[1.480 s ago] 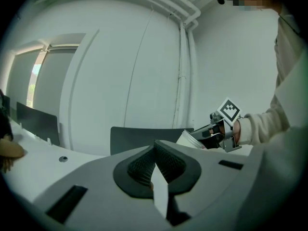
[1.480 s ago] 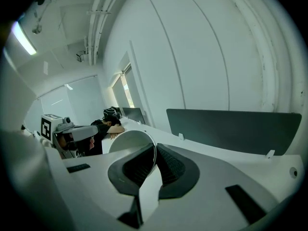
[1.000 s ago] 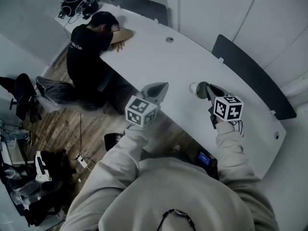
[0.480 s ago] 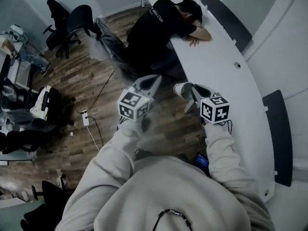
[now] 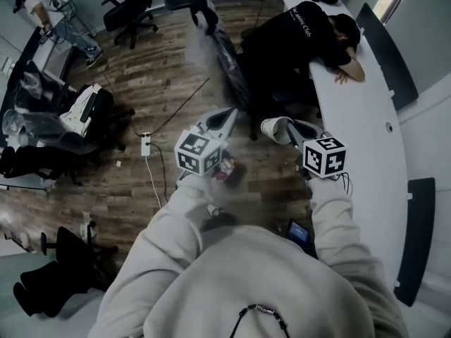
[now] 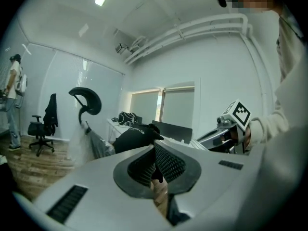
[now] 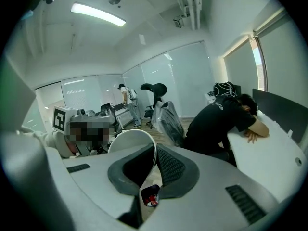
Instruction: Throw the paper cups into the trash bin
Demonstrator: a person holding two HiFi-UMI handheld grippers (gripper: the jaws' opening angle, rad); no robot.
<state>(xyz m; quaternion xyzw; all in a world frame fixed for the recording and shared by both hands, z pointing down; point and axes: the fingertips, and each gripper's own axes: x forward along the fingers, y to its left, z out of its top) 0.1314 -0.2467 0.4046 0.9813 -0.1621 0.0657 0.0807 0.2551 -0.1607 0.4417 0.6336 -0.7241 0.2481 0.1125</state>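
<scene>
head view has swung round: a second ago both your tools hung over the white bench [image 5: 366,153]. now they are out over the wooden floor [image 5: 141,104], with the bench running down the right edge and a seated person [image 5: 296,41] slumped on its far end. your right tool [image 5: 287,129] has kept its narrow pinch on the wall of the paper cup [image 5: 273,128]; the right gripper view shows the cup's rim standing up between the jaws. your left tool [image 5: 227,117] is drawn closed with nothing in it. so the pick-up looks done and you are in the carry. no trash bin can be made out in any view yet, only a small red thing [image 5: 227,167] on the floor just below the left tool. i'd judge you need to keep turning until the bin shows before you let go. keep the pinch as it is, since a thin cup wall could slip or crumple.
</scene>
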